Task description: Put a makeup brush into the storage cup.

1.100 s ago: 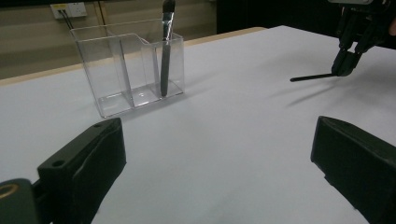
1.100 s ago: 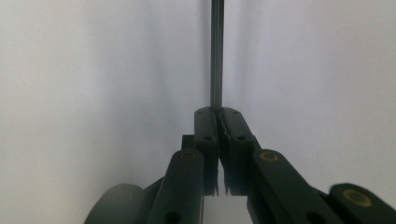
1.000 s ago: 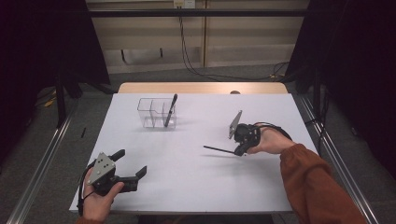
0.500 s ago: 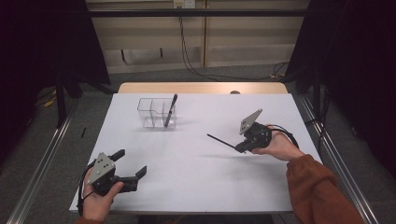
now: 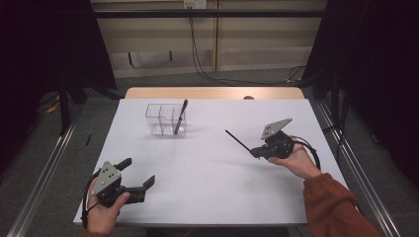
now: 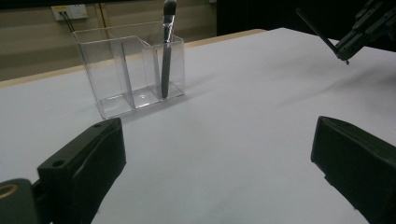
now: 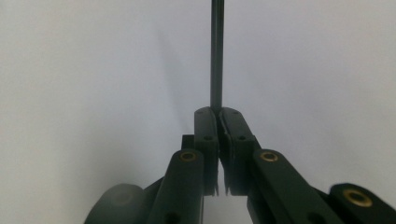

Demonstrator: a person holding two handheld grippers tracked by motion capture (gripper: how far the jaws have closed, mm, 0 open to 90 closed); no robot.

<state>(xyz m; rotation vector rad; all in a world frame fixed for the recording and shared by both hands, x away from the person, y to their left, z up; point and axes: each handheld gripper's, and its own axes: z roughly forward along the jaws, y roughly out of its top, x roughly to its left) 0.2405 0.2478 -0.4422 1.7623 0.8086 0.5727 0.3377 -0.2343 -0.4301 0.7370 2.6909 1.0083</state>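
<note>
- Fingers of the right gripper point(image 7: 217, 114) are clamped together on a thin dark stick point(image 7: 216, 51); in the right gripper view the stick runs straight up out of the fingertips over bare white bench.
- Change over the last second: in the high view the right gripper point(image 5: 255, 152) has shifted right and lifted, and the stick point(image 5: 238, 140) has gone from nearly flat near the bench to angled up and left, tip raised (looks like a slim brush or pen handle, too thin to tell which).
- Meaning, as a judgement: pick is done and the stick is off the bench, carry phase; the likely goal is the holder, which is well apart to the left, so the transfer is not yet made.
- Left gripper point(image 5: 139, 174) fingers are wide apart, holding nothing, low at the near-left of the bench point(image 5: 207, 197); unchanged from the earlier frames (idle).
- Container: clear plastic holder point(image 6: 126, 70) with several compartments, standing at the far left-centre of the bench.
- Contents: one dark makeup brush point(image 6: 166, 51) stands handle-down in the compartment at the right in the left gripper view, leaning slightly, bristles up above the rim; the other compartments look empty.
- Right hand point(image 5: 296, 160) grips from below, sleeve at the bench's near-right edge.
</note>
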